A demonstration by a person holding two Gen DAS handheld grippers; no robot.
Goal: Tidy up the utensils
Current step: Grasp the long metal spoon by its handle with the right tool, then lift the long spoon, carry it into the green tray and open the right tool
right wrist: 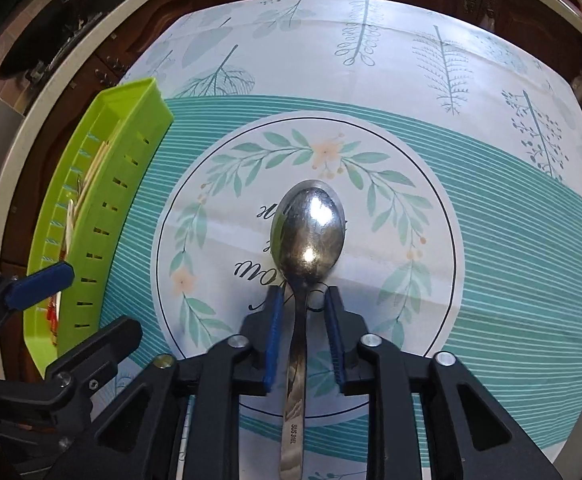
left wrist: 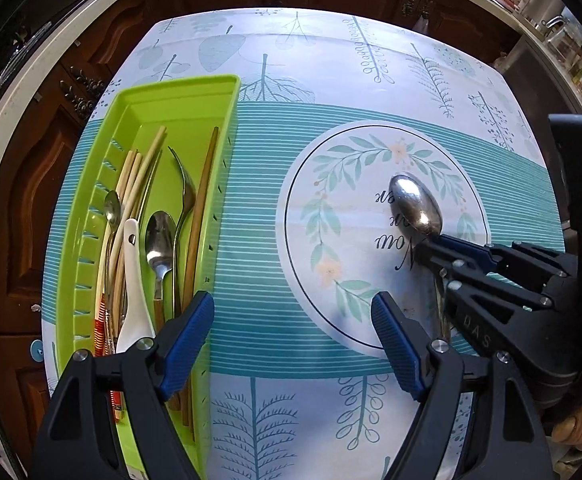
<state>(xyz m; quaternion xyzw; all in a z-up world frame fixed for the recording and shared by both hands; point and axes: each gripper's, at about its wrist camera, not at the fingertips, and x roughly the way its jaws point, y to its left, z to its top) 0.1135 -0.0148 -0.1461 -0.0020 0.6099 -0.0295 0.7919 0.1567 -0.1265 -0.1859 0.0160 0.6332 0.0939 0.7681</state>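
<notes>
A steel spoon [right wrist: 309, 236] lies bowl-down on the printed wreath circle of the tablecloth [right wrist: 511, 240], its handle running back between the fingers of the right gripper [right wrist: 302, 308], which straddles the neck just behind the bowl. The jaws stand narrow, with a thin gap visible on each side of the handle, so the blue pads [right wrist: 273, 340] appear to bracket the spoon rather than pinch it; whether they touch it cannot be told for certain. Gripping at the neck would keep the heavy bowl close to the fingers, a sensible hold for a lift. To the left, near the cloth's edge, sits the green tray [left wrist: 91, 240], already stocked with chopsticks [left wrist: 137, 176], a fork [left wrist: 185, 200], a metal spoon, a small spoon and a white ceramic spoon [left wrist: 133, 292], all laid lengthwise. The left gripper [left wrist: 293, 324] hangs with its jaws wide and nothing between them, its left pad over the tray's near end, its right over the cloth, perhaps placed to steady the tray. The lone spoon, well apart from the tray, looks to be the last utensil left out, and the task seems near its end.
</notes>
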